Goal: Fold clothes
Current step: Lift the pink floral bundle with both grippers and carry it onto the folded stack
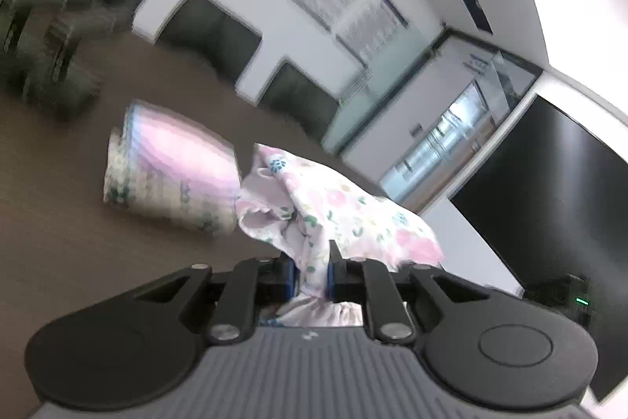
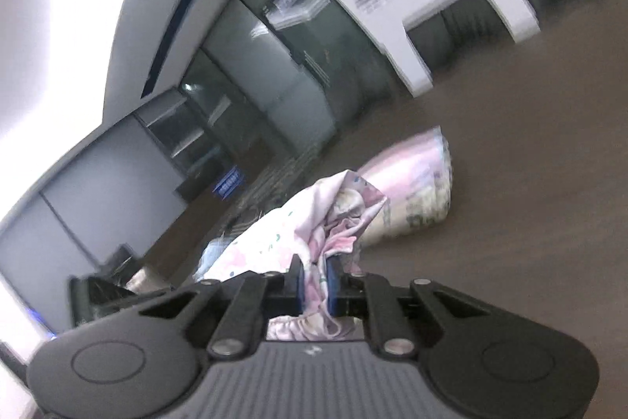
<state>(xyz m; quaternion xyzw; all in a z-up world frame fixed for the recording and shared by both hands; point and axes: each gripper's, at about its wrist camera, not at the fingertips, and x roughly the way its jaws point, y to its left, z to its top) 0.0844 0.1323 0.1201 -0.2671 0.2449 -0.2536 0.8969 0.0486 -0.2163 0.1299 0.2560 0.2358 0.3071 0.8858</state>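
The left hand-held gripper [image 1: 312, 264] is clamped on a bunched fold of the floral garment [image 1: 345, 211], a white cloth printed with pink flowers and small green and blue sprigs. The cloth is pinched between the 2 blue pads [image 1: 291, 275] and spills out both ways: a gathered, ruffled part rises ahead of the fingers, and a frilled edge hangs back toward the gripper body.

The right hand-held gripper [image 2: 314, 279] is likewise clamped on the same floral garment [image 2: 274, 242], its blue pads [image 2: 331, 285] pressing a crumpled pink and white fold, with more frilled cloth showing behind the fingers.

The garment hangs in the grip of both tools, lifted above the brown bench [image 1: 59, 222]; how much of it touches the surface cannot be told.

Farther along the bench lies a folded stack [image 1: 172, 167], pink on top with a paler patterned edge, blurred in both views. In the left wrist view it sits just beside and behind the raised garment; in the right wrist view the folded stack [image 2: 412, 191] lies close behind it too.

A dark screen [image 1: 549, 191] stands beyond the bench's edge.
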